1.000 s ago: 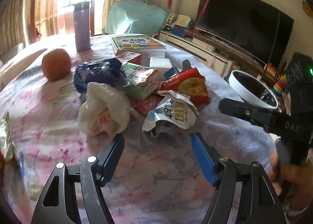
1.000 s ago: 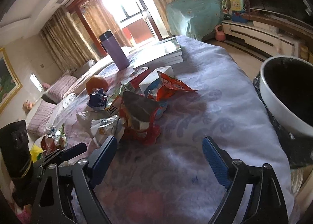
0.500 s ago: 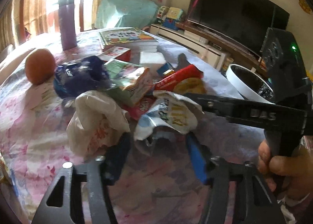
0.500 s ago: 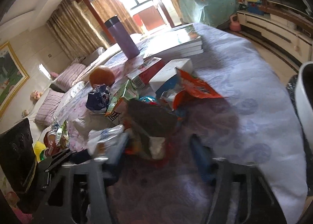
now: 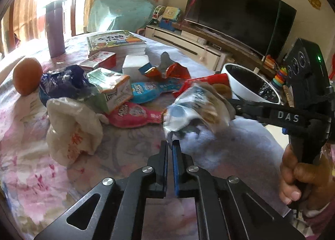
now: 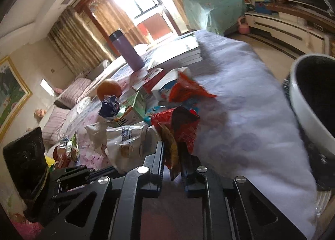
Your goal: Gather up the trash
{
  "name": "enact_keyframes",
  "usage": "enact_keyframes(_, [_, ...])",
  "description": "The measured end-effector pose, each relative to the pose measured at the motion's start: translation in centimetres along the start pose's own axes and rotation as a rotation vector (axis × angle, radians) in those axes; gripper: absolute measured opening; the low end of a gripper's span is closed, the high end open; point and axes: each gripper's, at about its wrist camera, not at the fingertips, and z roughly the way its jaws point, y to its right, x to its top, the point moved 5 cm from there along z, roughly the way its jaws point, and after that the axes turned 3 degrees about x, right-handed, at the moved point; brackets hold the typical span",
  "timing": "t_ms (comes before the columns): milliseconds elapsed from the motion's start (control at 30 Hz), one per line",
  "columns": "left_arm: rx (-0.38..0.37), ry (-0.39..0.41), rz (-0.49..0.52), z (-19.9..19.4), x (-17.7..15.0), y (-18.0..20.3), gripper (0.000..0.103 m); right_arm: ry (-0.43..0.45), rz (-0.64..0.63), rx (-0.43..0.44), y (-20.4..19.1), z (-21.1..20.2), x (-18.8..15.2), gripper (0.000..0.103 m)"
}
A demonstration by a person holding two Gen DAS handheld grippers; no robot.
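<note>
Right claw (image 6: 170, 157) pinches the red wrapper (image 6: 178, 129) by its crinkly edge, lifted just above the counter (image 6: 240, 114); left claw (image 5: 170, 145) is pressed together, empty; wrapper looks light, floppy, slippery, so grip a fold.

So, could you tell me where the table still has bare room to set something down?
Bare cloth lies on the near side, between the white plastic bag and the left gripper, and along the strip between the red wrapper and the white bin. The middle is crowded with wrappers and cartons, back to the books.
</note>
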Motion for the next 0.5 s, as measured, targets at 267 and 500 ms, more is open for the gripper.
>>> enact_keyframes(267, [-0.024, 0.006, 0.049, -0.4, -0.3, 2.6, 0.002, 0.051, 0.036, -0.046, 1.7, -3.2, -0.7, 0.012])
enact_keyframes(500, [-0.043, 0.021, 0.075, -1.1, -0.4, 4.4, 0.0, 0.115, 0.07, -0.078, 3.2, -6.1, -0.8, 0.011])
